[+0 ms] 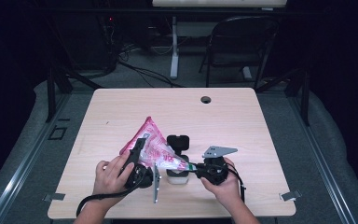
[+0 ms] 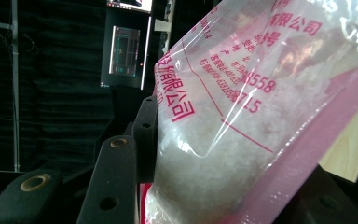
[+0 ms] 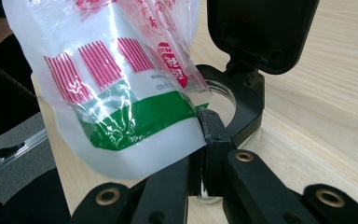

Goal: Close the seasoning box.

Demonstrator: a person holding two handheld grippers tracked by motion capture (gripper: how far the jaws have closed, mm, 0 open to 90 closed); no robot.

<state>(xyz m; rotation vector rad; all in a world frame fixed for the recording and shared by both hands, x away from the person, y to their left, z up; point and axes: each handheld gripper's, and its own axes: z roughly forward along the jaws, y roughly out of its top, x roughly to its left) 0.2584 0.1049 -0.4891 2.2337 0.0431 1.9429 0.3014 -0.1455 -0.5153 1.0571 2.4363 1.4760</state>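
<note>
Glossy plastic bag (image 1: 153, 145), matt wooden table (image 1: 121, 107)

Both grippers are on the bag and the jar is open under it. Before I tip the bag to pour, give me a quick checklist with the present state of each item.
1. Left gripper holds the bag by its filled part: ok, the jaws press its sides.
2. Right gripper pinches the bag's lower corner: ok, the jaws are shut on the plastic.
3. Jar lid flipped open: ok, it stands up behind the mouth.
4. Bag corner over the jar mouth: ok, it hangs just above the rim.
5. Bag corner cut open: cannot tell.
6. Jar upright on the table: ok.
</note>
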